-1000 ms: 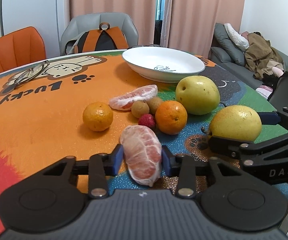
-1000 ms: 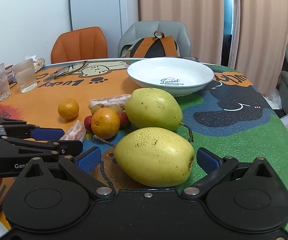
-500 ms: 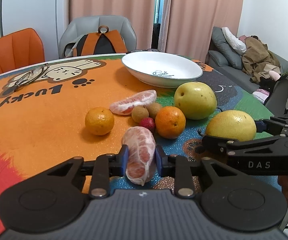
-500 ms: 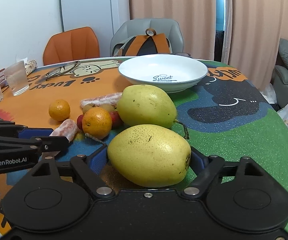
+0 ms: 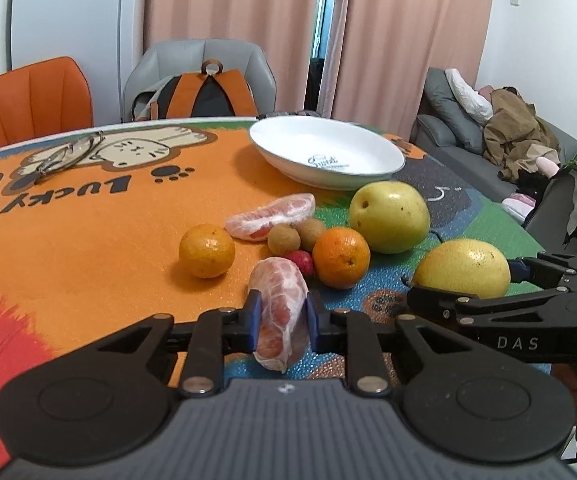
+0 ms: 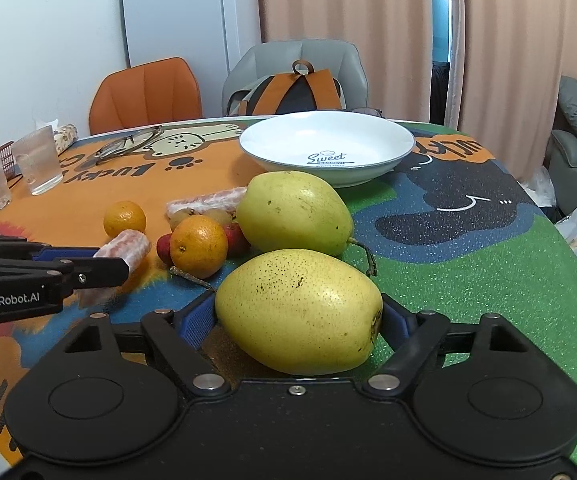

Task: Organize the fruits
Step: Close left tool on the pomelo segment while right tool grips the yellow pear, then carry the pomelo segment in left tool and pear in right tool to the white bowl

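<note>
My left gripper [image 5: 280, 318] is shut on a peeled pomelo segment [image 5: 281, 312] and holds it just above the mat. My right gripper [image 6: 298, 316] is shut on a yellow pear [image 6: 298, 310]; that pear shows in the left wrist view [image 5: 462, 268]. A second pear [image 6: 293, 213], an orange [image 6: 198, 246], a small mandarin [image 6: 124, 218], another pomelo segment [image 5: 270, 218], brown longans [image 5: 284, 238] and red lychees [image 5: 300, 261] lie in a cluster. An empty white bowl [image 6: 326, 152] stands behind them.
Glasses [image 6: 128, 144] lie on the orange part of the mat. Clear cups [image 6: 40, 164] stand at the left edge. Two chairs and a backpack [image 6: 292, 94] are behind the table. A sofa [image 5: 464, 148] is to the right.
Both grippers closed: the left on the pomelo segment, the right on the near pear. Both then lifted slightly with their fruit.
</note>
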